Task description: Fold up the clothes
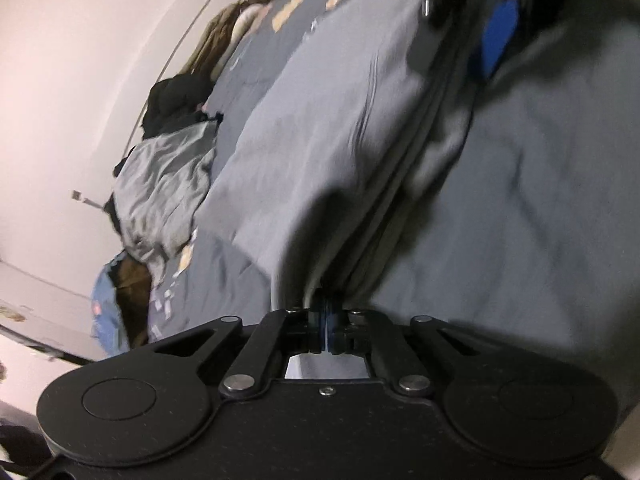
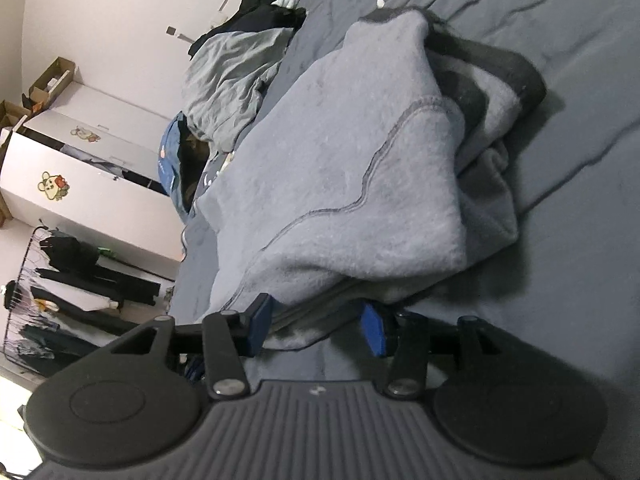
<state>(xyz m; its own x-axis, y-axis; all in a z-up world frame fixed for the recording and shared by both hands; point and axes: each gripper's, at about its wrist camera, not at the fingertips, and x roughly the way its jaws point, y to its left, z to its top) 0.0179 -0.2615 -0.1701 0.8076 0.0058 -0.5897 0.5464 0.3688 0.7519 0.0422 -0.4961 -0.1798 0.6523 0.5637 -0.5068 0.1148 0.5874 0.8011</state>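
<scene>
Two grippers were on one fleece, and your next move hung on how that fleece ran out from each. Your left gripper (image 1: pixel 327 320) had its pads pressed together on a pinch of grey cloth, so the fleece (image 1: pixel 320 152) rose straight ahead of it and hung taut from the grip; that view was blurred, so which edge you held could not be told. Your right gripper (image 2: pixel 316 330) had its pads spread wide, one on each side of the near hem, with the cloth lying loose between them and not gripped. From there the fleece (image 2: pixel 340 184) stretched forward and slightly right, long axis running away from you, to a rumpled dark-trimmed end at the far right. It lay partly doubled on the bed (image 2: pixel 580 220); that would fit a fold under way or one being finished. Far off to your left sat a pile (image 2: pixel 236 80) of other clothes. Your right gripper was the nearer to the free hem.
</scene>
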